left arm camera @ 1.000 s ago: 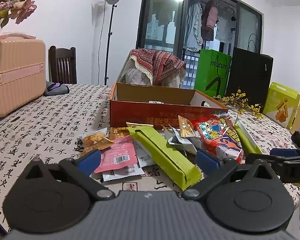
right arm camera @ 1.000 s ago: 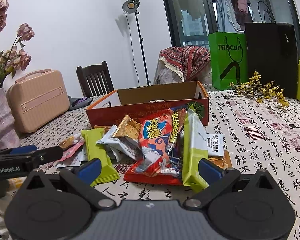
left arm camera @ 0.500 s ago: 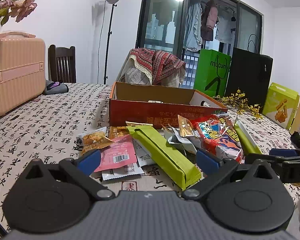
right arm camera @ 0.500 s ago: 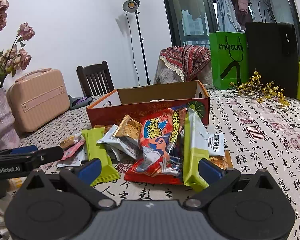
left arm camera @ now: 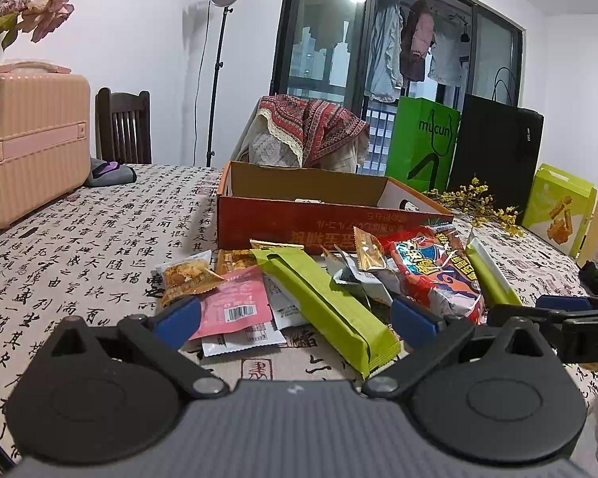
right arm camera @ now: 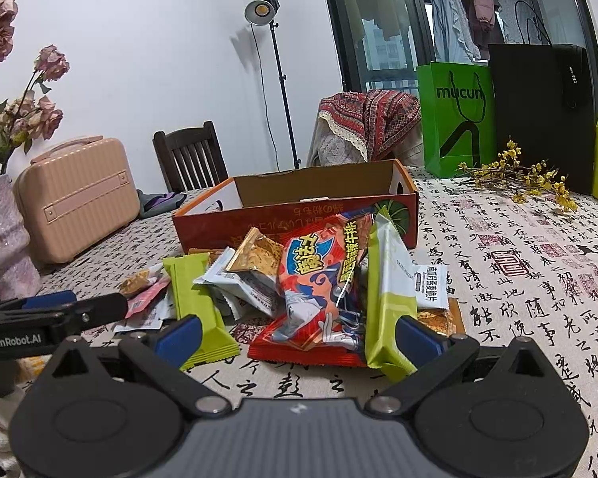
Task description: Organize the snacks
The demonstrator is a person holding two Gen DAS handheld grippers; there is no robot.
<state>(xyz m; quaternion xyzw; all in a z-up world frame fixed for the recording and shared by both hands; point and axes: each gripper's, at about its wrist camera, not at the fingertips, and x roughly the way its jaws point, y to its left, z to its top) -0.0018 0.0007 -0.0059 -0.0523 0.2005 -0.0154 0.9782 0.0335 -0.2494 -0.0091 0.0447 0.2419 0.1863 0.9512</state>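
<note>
The left gripper (left arm camera: 295, 320) hangs low over the near edge of a table covered in a cloth printed with black calligraphy (left arm camera: 91, 247), its blue-padded fingers (left arm camera: 177, 318) spread wide with nothing between them. Just ahead lies a heap of snack packets: a long lime-green wrapped bar (left arm camera: 327, 302), a pink sachet with a barcode (left arm camera: 235, 304), a red and blue crisp bag (left arm camera: 438, 275). Behind the heap stands an open orange cardboard box (left arm camera: 323, 225). The right gripper's dark fingers (left arm camera: 554, 314) reach in from the right edge.
</note>
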